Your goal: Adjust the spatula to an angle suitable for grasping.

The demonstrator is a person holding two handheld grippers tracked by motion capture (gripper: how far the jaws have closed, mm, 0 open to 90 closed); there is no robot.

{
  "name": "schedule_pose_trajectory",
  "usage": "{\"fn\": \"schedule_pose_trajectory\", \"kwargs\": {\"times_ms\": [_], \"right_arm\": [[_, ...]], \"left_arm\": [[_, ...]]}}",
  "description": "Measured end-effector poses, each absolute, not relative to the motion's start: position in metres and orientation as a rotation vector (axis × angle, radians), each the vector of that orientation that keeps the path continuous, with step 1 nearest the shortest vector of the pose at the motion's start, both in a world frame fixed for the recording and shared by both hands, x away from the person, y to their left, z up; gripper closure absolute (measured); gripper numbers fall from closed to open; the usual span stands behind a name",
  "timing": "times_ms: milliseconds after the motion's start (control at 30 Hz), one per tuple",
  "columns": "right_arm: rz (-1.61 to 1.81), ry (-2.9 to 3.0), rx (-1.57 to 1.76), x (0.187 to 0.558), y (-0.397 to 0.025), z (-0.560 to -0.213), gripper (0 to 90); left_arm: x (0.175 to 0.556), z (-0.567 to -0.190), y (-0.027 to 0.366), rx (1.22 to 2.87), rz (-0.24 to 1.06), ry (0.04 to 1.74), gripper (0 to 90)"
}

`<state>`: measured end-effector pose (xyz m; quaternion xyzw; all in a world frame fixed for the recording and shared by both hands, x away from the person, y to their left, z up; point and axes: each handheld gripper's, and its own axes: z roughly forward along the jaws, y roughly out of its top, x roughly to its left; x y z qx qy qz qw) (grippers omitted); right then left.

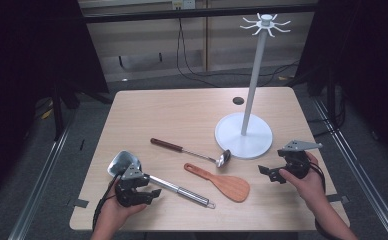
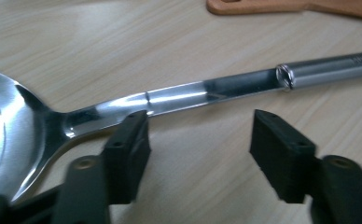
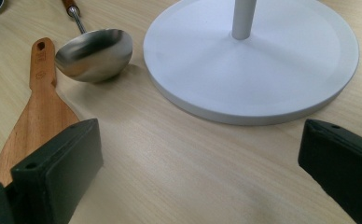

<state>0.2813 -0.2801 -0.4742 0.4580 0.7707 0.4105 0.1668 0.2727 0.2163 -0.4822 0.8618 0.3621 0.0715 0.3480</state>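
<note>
Left gripper view shows the left gripper point(image 2: 200, 154) with fingers spread just short of the steel spoon's point(image 2: 179, 95) neck near the tabletop's point(image 1: 192, 112) front left corner, so the reach seems underway; next, straddle the neck and pinch.

Tabletop point(image 1: 182, 112): pale wood grain, fine lengthwise streaks, one small black round spot near the far edge.
Large spoon point(image 2: 25, 126): bright polished steel, mirror highlights; handle point(image 2: 330, 70) brushed silver-grey.
Spatula point(image 1: 222, 181): warm orange-brown wood, plain.
Ladle point(image 3: 95, 53): shiny steel bowl, dark reddish-brown handle point(image 1: 166, 144).
Stand point(image 1: 244, 135): matte white all over, base, pole and hooks.
Left hand-held gripper point(image 2: 200, 140): black jaws.
Right hand-held gripper point(image 3: 200, 163): black jaws, grey top plate point(image 1: 300, 145).
</note>
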Motion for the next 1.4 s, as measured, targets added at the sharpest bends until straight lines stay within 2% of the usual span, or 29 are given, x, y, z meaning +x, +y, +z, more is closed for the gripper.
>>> {"fn": "schedule_pose_trajectory", "kwargs": {"times_ms": [200,333,500,1267,1400], "right_arm": [[1.161,2.202,1.295,0.281,-0.28,-0.476,0.0],[1.156,2.205,1.296,0.281,-0.28,-0.476,0.0],[1.148,2.204,1.302,0.278,-0.283,-0.476,0.0],[1.124,2.162,1.356,0.261,-0.304,-0.477,0.0],[1.119,2.158,1.355,0.261,-0.304,-0.477,0.0]], "left_arm": [[0.275,-0.481,0.215,2.243,0.132,0.912,75.8],[0.277,-0.486,0.205,2.282,0.094,0.864,84.4],[0.28,-0.489,0.188,2.335,0.07,0.796,87.2],[0.294,-0.49,0.174,2.314,0.028,0.798,87.0],[0.294,-0.476,0.185,2.286,0.087,0.775,79.3]]}}
